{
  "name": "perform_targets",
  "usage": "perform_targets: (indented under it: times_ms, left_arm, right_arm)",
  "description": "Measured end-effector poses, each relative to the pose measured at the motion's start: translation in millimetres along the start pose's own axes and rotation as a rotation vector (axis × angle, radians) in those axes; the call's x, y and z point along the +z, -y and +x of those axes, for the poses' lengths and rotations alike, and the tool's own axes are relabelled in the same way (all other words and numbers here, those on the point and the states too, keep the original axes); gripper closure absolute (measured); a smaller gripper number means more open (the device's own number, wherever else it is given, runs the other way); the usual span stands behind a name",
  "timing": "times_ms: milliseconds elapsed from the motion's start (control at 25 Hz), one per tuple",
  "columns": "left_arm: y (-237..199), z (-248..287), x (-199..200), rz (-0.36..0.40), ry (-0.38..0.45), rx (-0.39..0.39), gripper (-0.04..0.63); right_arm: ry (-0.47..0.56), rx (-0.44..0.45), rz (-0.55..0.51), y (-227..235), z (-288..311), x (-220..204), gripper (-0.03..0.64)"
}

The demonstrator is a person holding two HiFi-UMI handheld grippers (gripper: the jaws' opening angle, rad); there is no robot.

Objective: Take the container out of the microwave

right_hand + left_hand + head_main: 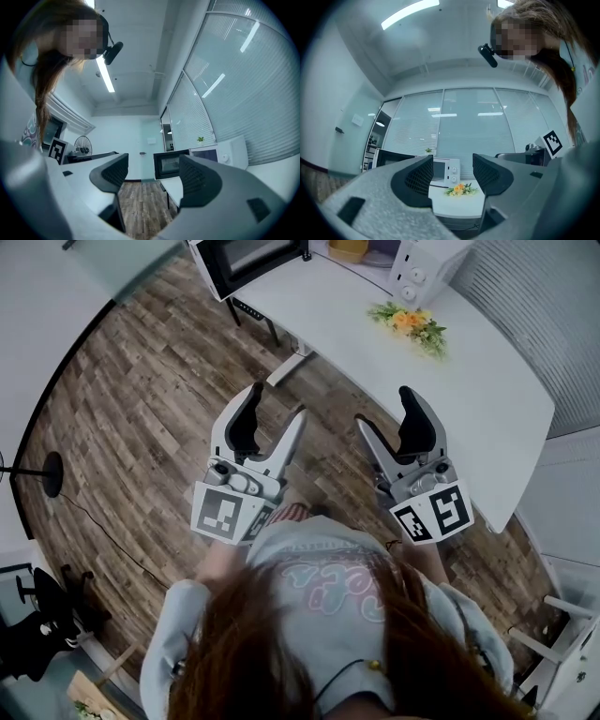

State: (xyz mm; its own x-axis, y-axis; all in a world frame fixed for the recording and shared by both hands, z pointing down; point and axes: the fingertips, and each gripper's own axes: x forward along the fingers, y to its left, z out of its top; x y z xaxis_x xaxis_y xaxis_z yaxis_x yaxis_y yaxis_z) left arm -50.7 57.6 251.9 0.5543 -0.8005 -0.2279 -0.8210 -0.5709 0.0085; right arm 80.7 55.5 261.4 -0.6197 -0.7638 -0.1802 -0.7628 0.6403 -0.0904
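Note:
The white microwave [424,268] stands at the far end of the white table [469,418], its dark-windowed door [246,262] swung open to the left. A yellow container [349,249] shows at its opening, cut off by the picture's top edge. Both grippers hang over the wooden floor, well short of the table. My left gripper [277,404] is open with nothing between its jaws, and so is my right gripper [384,409]. In the left gripper view the microwave [446,171] shows small and far between the jaws of the left gripper [452,176]. The right gripper [152,176] frames the open door [171,164].
A bunch of yellow and orange flowers [412,324] lies on the table near the microwave. A black round stand base [52,474] with a cable sits on the floor at left, and dark equipment [37,615] stands at the lower left. A fan [82,147] stands far off.

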Motion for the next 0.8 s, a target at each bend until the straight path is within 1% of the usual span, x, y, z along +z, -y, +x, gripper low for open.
perform_targets:
  times_ms: [440,600,800]
  left_arm:
    - [-4.9,-0.6,-6.1,-0.006,-0.021,0.006,0.360]
    - [-2.5,0.9,-4.4,-0.013,-0.015,0.000,0.360]
    - [0.3,6.1,-2.6,-0.005,-0.018,-0.003,0.360]
  right_arm:
    - [-0.006,0.020,0.018,-2.1,7.2,-6.3,0.293]
    - [-0.001,0.022,0.017,-2.2,5.6,-4.4,0.293]
    - [0.004,0.029,0.021,1.5,6.1,-2.1,0.293]
